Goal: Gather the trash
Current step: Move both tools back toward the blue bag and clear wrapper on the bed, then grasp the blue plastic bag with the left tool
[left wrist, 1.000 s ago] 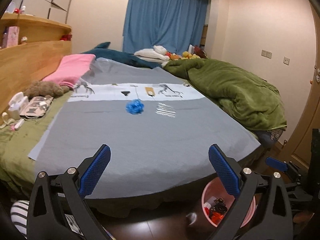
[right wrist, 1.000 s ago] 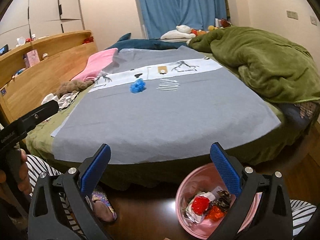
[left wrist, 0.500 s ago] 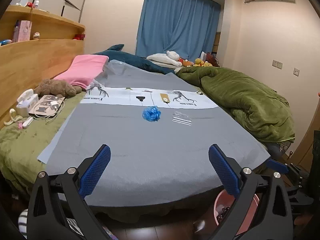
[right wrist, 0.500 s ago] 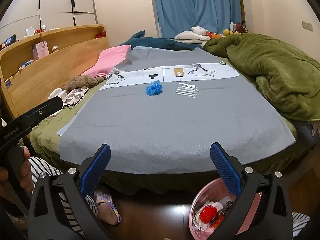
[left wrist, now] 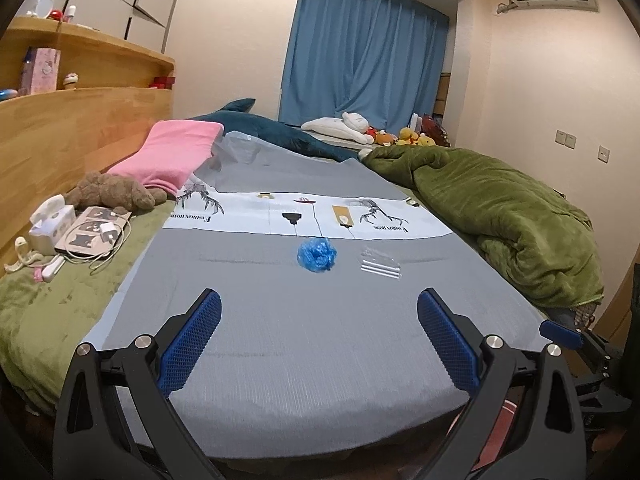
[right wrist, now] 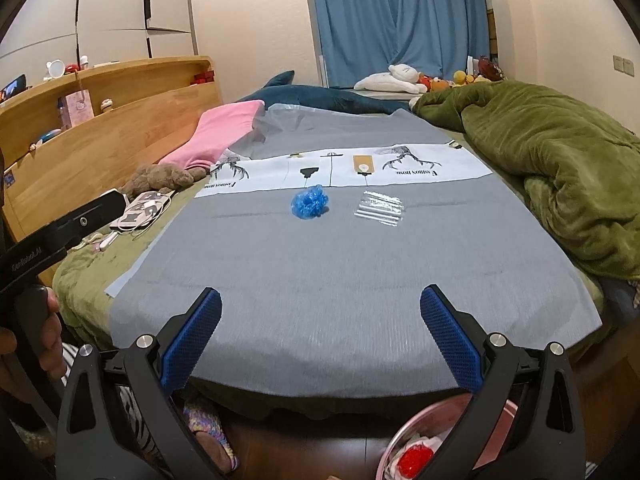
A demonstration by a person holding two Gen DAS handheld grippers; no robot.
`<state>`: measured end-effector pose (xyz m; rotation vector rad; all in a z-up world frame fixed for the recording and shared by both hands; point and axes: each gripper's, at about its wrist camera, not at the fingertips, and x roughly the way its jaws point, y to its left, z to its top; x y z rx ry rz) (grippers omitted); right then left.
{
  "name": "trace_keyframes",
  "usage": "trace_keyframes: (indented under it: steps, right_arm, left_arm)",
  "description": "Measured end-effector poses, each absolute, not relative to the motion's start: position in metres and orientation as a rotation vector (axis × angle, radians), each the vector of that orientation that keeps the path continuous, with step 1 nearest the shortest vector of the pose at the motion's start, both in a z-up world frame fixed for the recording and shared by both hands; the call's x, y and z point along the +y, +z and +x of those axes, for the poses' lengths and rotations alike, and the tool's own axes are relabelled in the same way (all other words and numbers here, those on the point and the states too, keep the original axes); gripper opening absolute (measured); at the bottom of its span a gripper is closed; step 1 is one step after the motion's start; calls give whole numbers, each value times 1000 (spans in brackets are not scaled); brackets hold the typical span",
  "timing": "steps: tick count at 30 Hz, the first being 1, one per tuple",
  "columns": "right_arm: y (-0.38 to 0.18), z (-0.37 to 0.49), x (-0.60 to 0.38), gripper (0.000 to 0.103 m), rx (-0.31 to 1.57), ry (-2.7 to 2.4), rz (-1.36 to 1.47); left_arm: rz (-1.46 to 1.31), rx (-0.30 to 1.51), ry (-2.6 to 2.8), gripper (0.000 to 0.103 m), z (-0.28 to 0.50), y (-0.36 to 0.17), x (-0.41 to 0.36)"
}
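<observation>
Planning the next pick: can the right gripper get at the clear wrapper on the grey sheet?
Probably yes. The right gripper is open, and only bare grey sheet lies before the clear wrapper.

A crumpled blue wad (left wrist: 317,255) lies on the grey sheet (left wrist: 312,332), just below its white printed band. Just beside it sits a flat clear wrapper (left wrist: 380,265) — see-through, ribbed with pale stripes. A pink bin (right wrist: 412,446) — red and white scraps inside — stands on the floor.

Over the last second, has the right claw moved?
Yes. The right claw has risen and gone forward over the bed: the pink bin has slid to the view's bottom edge, and the blue wad looks nearer.
</observation>
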<state>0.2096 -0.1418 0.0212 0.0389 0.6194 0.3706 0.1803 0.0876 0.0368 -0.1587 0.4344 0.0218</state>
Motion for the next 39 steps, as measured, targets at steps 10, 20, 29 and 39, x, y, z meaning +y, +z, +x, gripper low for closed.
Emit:
trace_keyframes:
  steps: [10, 20, 29, 39]
  right_arm:
    - [15, 264, -140, 98, 613, 347, 65]
    - [4, 356, -131, 98, 567, 289, 50]
    - [-54, 485, -127, 98, 662, 239, 67]
    - [-107, 575, -126, 98, 755, 170, 73]
  left_arm:
    - [-141, 445, 58, 95, 240, 29, 98]
    - [-102, 442, 117, 95, 339, 1, 108]
    - [-97, 570, 83, 95, 450, -62, 95]
    - [-81, 605, 43, 95, 517, -96, 77]
